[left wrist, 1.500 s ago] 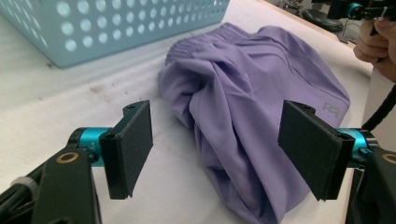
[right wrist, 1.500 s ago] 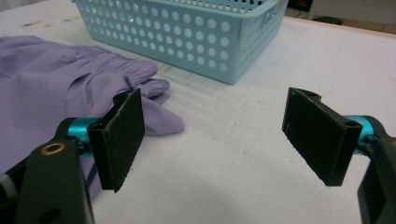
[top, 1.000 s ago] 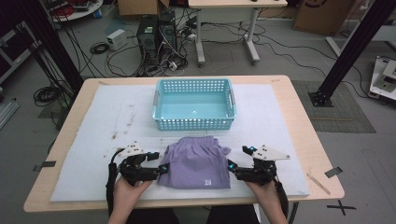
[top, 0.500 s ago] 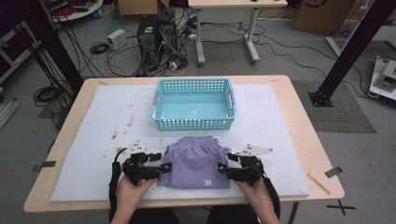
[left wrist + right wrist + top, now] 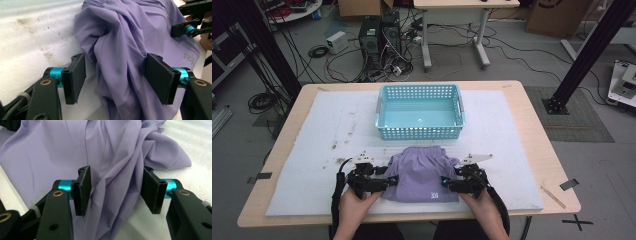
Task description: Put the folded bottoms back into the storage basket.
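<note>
Since a second ago the right gripper (image 5: 446, 184) has slid inward to the right edge of the purple cloth (image 5: 422, 173); the left gripper (image 5: 388, 182) has barely shifted at the cloth's left edge. Both sets of jaws stand wide apart, each straddling a bunched fold of cloth without pinching it. In the left gripper view (image 5: 115, 77) a ridge of fabric (image 5: 120, 50) rises between the two pads, and the right gripper shows farther off at the cloth's other side. In the right gripper view (image 5: 116, 192) a similar ridge (image 5: 117, 170) runs between the pads. The cloth lies crumpled on the near part of the white mat (image 5: 312, 150), between the two hands. Beyond it, near but apart, sits a light blue basket (image 5: 420, 131). The mat covers a wooden table (image 5: 542, 140).
</note>
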`<state>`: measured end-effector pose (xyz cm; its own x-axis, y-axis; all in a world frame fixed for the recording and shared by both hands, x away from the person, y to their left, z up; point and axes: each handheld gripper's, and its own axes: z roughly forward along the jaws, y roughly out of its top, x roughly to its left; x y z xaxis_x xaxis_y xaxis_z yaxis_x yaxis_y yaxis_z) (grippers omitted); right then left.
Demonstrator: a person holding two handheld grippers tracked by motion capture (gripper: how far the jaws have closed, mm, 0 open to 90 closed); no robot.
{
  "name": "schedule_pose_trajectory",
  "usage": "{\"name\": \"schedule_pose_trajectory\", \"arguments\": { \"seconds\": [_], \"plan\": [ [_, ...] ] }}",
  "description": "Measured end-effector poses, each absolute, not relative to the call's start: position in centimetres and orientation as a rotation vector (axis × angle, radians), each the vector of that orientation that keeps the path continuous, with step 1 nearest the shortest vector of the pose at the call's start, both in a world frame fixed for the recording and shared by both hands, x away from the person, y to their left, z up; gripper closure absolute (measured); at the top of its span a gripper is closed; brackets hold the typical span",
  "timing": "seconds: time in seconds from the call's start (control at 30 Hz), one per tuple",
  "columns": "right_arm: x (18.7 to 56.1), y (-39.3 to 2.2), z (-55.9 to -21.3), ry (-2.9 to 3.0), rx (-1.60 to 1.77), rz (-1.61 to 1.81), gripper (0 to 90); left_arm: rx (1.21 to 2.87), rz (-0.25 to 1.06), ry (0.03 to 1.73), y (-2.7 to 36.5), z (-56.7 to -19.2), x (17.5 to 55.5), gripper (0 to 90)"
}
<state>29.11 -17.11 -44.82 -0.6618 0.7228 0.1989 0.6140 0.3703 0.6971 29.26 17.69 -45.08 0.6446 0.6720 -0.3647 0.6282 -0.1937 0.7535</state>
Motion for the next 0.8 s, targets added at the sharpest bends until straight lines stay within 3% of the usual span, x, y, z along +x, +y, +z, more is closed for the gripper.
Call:
{"name": "schedule_pose_trajectory", "arguments": {
  "seconds": [0.17,0.5,0.7,0.8],
  "plan": [
    [29.1,-16.9,-44.8,2.495,1.201,1.166,52.1,1.897,0.023,1.026,17.4,-45.2,29.4,37.5],
    [29.2,-16.5,-44.8,2.490,1.187,1.142,63.3,1.919,0.004,1.034,16.8,-45.3,29.5,54.6],
    [29.1,-16.4,-44.8,2.519,1.157,1.158,81.1,1.938,-0.004,1.022,16.5,-45.4,29.4,69.6],
    [29.1,-16.5,-44.8,2.520,1.154,1.166,84.2,1.945,-0.010,1.016,16.5,-45.4,29.4,74.9]
  ]
}}
